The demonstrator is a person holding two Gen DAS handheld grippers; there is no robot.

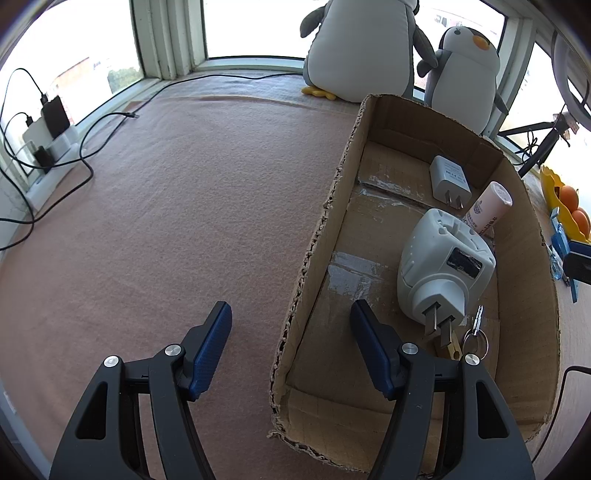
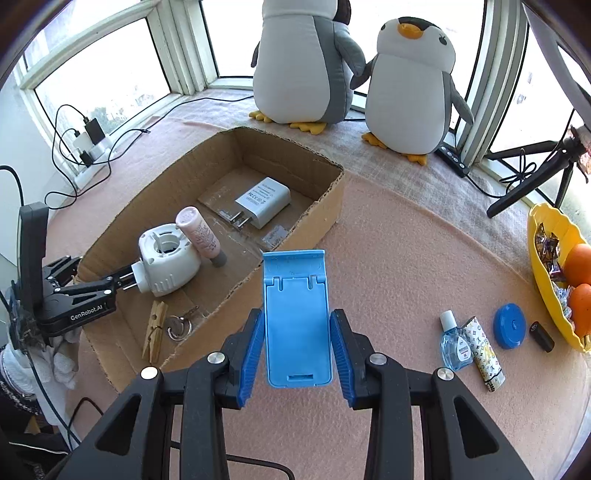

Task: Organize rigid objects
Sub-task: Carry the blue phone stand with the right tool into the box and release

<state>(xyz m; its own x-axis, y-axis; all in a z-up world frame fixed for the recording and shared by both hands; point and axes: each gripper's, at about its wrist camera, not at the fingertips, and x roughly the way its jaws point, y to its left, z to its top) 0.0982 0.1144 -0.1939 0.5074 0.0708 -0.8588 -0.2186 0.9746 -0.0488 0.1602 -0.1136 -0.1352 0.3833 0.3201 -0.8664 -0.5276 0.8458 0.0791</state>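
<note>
Blue stand (image 2: 297,321) in right gripper (image 2: 297,349); cardboard box (image 2: 325,206) just ahead.

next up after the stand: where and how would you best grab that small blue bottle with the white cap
Probably the flat body of the blue bottle, below the white cap, coming straight down. It lies flat on the pink cloth with the patterned tube close on its right, so one finger would go on its free left side and the other must slip into that narrow gap.

- Daylight floods through blown-out windows (image 1: 255,26) across the top of both frames
- Soft shadows fall toward the lens on the pink cloth (image 2: 406,258)
- Fisheye bends edges; dark vignette rings the corners; focus sharp
</note>
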